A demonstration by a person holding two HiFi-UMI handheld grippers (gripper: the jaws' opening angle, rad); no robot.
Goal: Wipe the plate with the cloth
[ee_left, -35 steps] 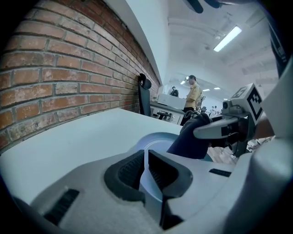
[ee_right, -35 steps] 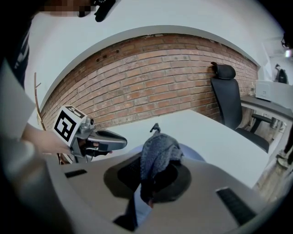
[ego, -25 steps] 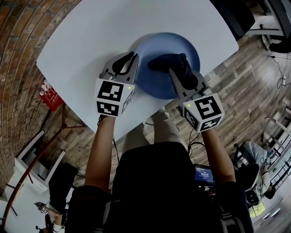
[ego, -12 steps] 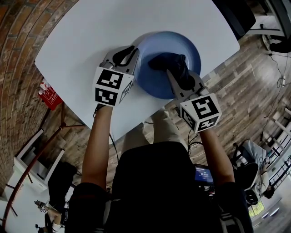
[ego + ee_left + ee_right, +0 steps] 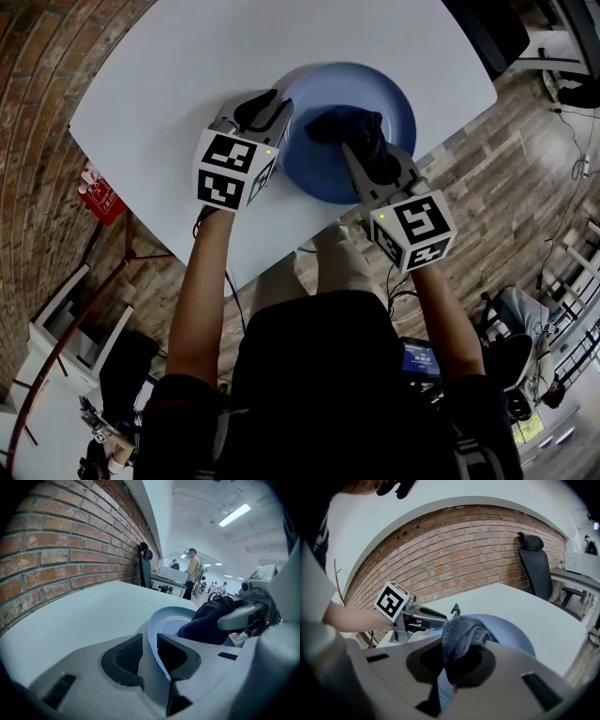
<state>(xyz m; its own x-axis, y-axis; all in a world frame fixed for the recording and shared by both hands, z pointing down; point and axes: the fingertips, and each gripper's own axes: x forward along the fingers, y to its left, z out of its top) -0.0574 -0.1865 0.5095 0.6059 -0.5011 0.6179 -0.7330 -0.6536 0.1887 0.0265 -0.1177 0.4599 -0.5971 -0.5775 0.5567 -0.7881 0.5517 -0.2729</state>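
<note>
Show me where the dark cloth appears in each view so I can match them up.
Head view: cloth above centre, lying on the blue plate.
Left gripper view: cloth right of centre, over the blue plate.
Right gripper view: cloth at centre, held in the right gripper.
Shared landmark: the blue plate, under the cloth in all three.

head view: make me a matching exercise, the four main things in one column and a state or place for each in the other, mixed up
1. plate
2. cloth
3. left gripper
4. right gripper

A. shut on the cloth
B. blue, lying on the white table
C. clamped on the plate's rim
D. dark, bunched up on the plate

Pairs: 1-B, 2-D, 3-C, 4-A
</note>
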